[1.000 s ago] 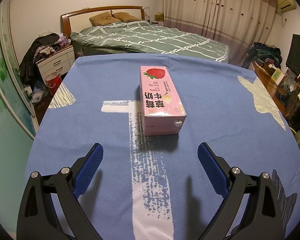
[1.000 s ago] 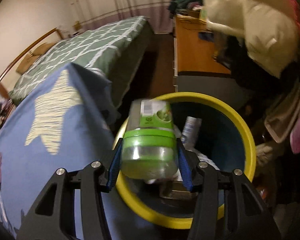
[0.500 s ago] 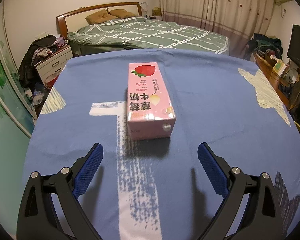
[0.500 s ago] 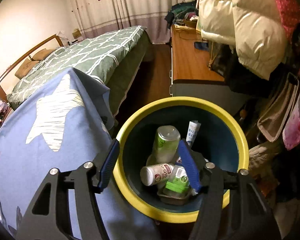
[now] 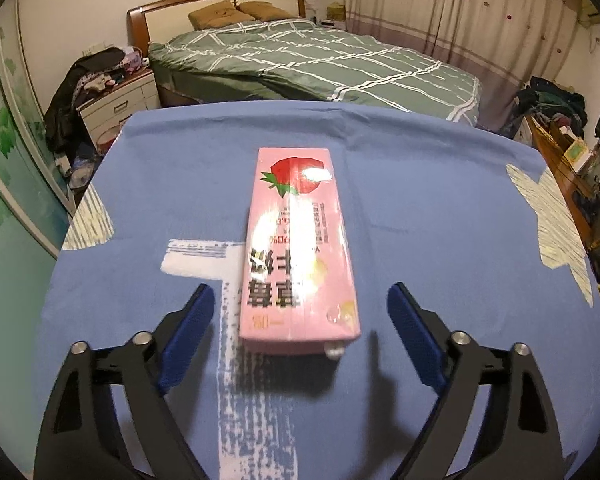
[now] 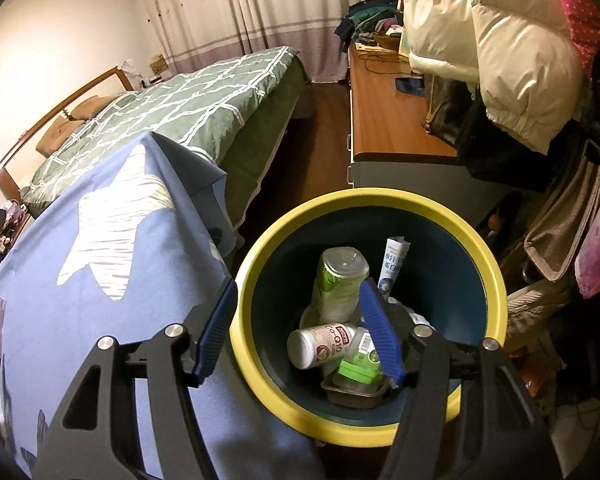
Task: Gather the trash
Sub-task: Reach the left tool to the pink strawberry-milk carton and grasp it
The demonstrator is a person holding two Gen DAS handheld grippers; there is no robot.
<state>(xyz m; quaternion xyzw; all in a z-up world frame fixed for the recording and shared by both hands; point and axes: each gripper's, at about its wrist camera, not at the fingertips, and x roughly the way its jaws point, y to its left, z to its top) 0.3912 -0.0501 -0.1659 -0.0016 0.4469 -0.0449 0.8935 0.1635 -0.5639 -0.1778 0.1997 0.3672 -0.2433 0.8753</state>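
While the left hand-held gripper (image 5: 300,312) closes its jaws around the pink carton (image 5: 298,252) at frame centre, nothing is clamped yet. The carton looks light, stiff but crushable, best held across its long sides. The right hand-held gripper (image 6: 300,328) hangs apart and empty over the bin (image 6: 256,264).

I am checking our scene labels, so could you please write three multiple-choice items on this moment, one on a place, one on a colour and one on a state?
1. Where does the pink carton lie?
A. On the blue cloth, between the left gripper fingers
B. Inside the bin
C. On the bed

2. What colour is the bin's rim?
A. Red
B. Yellow
C. White

3. What does the right gripper hold?
A. A green-capped bottle
B. The carton
C. Nothing

Answers:
1 A: the carton lies flat on the cloth, with a gap to each closing pad.
2 B: a yellow ring tops the dark bin.
3 C: its jaws stand empty above the bin.
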